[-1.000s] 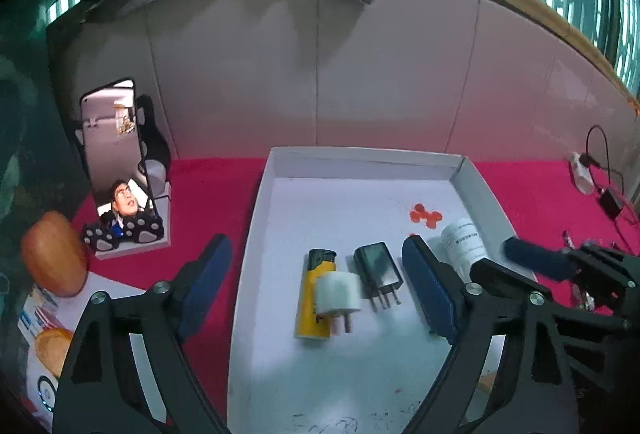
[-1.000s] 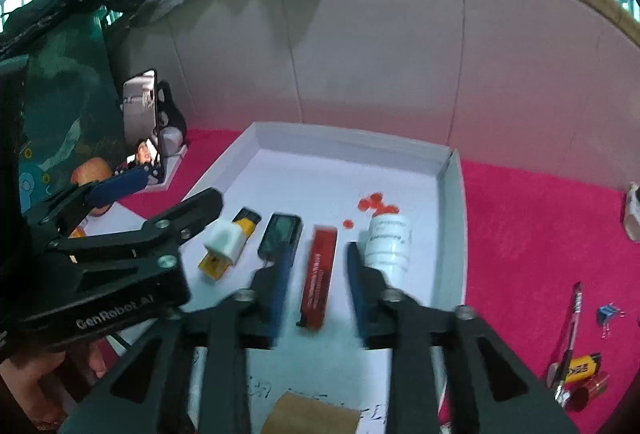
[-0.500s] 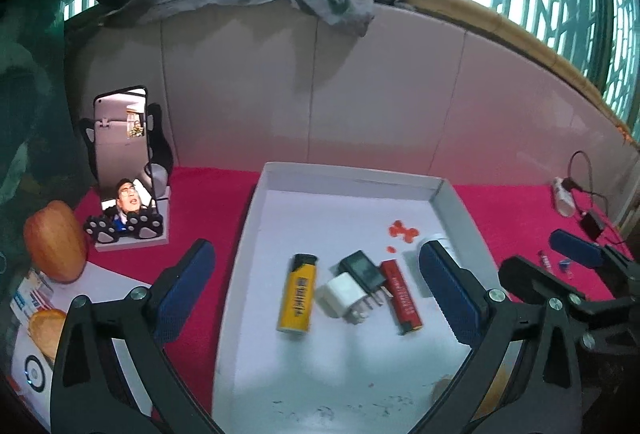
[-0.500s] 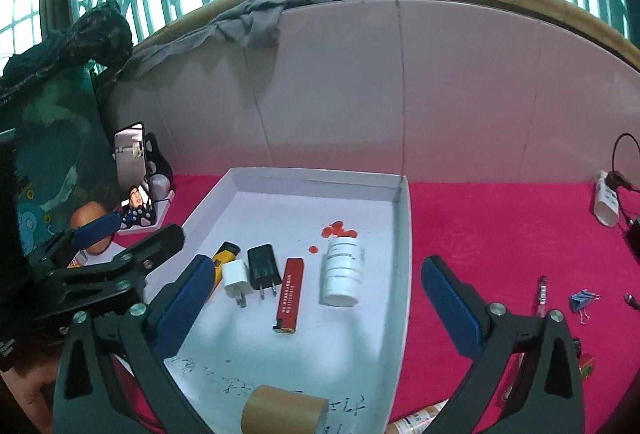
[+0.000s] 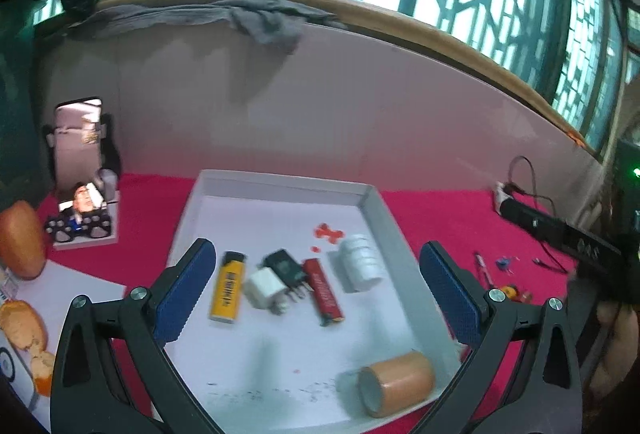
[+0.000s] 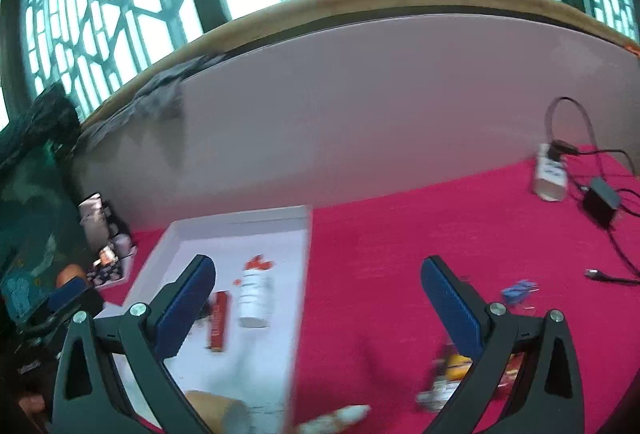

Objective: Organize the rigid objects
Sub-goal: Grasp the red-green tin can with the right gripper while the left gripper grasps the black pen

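Note:
A white tray [image 5: 384, 211] on the red cloth holds a yellow lighter [image 5: 228, 286], a white plug [image 5: 264, 284], a black charger [image 5: 286, 266], a red lighter [image 5: 323, 292], a white bottle [image 5: 360, 266] and a tan tape roll [image 5: 396, 382]. My left gripper [image 5: 316, 292] is open and empty, held above the tray's items. My right gripper [image 6: 316, 308] is open and empty, above the tray's right wall [image 6: 302, 282]. The red lighter [image 6: 218, 322] and white bottle [image 6: 254, 296] show blurred in the right wrist view. The right gripper's black body [image 5: 560, 234] shows at the right of the left wrist view.
A phone on a stand [image 5: 78, 153] and an orange fruit [image 5: 20, 240] sit left of the tray. On the cloth to the right lie a pen [image 5: 484, 268], a blue clip [image 6: 518, 292], small batteries [image 6: 456, 364], a power strip [image 6: 552, 173] and cables [image 6: 612, 234]. A white wall stands behind.
Both grippers have drawn back and up from the tray. The right gripper opened, let go of the red lighter in the tray, and swung to the right over the red cloth.

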`<action>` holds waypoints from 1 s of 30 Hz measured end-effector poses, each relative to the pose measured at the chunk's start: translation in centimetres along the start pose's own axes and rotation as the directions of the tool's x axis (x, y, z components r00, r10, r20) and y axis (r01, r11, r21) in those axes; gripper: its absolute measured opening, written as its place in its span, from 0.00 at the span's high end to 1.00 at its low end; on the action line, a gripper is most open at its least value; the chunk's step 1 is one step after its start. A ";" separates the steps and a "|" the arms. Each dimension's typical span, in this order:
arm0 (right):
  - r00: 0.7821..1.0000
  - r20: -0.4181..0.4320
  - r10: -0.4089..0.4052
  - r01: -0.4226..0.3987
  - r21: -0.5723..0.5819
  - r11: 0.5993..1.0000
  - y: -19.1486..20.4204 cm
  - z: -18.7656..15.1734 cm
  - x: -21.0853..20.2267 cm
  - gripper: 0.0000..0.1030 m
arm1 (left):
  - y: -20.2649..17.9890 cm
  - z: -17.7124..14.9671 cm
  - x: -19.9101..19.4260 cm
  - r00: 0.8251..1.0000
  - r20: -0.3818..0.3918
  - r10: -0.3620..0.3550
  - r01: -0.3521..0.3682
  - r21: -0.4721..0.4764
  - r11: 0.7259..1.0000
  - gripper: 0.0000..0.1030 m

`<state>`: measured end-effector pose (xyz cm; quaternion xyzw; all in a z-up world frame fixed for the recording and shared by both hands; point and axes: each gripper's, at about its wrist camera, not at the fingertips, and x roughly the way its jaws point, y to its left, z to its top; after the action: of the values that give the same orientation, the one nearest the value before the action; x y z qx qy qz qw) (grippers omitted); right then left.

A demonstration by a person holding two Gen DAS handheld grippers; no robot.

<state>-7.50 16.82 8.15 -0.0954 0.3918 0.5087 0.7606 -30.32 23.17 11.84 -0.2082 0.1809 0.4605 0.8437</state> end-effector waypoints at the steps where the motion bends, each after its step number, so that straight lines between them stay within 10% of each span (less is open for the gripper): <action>1: 1.000 0.003 -0.016 0.016 0.013 1.000 -1.1 0.0 -0.4 0.00 | -0.4 -0.1 0.0 1.000 -0.002 -0.010 0.010 0.007 1.000 0.00; 9: 0.991 -0.086 -0.102 0.105 0.043 0.993 -10.6 -3.0 -2.2 0.00 | -4.8 -1.1 0.7 0.991 -0.046 -0.125 0.130 0.113 0.985 0.00; 17: 0.974 -0.181 -0.138 0.114 -0.139 0.984 -10.4 -6.8 -0.9 0.03 | -8.9 -2.5 2.2 0.979 -0.130 -0.156 0.182 0.221 0.958 0.00; 21: 0.964 -0.218 -0.152 0.113 -0.182 0.977 -10.0 -7.3 0.4 0.41 | -10.4 -2.7 2.9 0.973 -0.161 -0.163 0.201 0.261 0.944 0.00; 30: 0.961 -0.250 -0.115 0.066 -0.196 0.978 -10.8 -8.5 0.4 0.61 | -14.7 -0.7 9.1 0.885 -0.374 -0.277 0.328 0.079 0.942 0.00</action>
<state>-2.50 7.46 -0.58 -0.2500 0.4341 0.4906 0.7130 -13.25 22.05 9.45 -0.2547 0.3286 0.2637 0.8704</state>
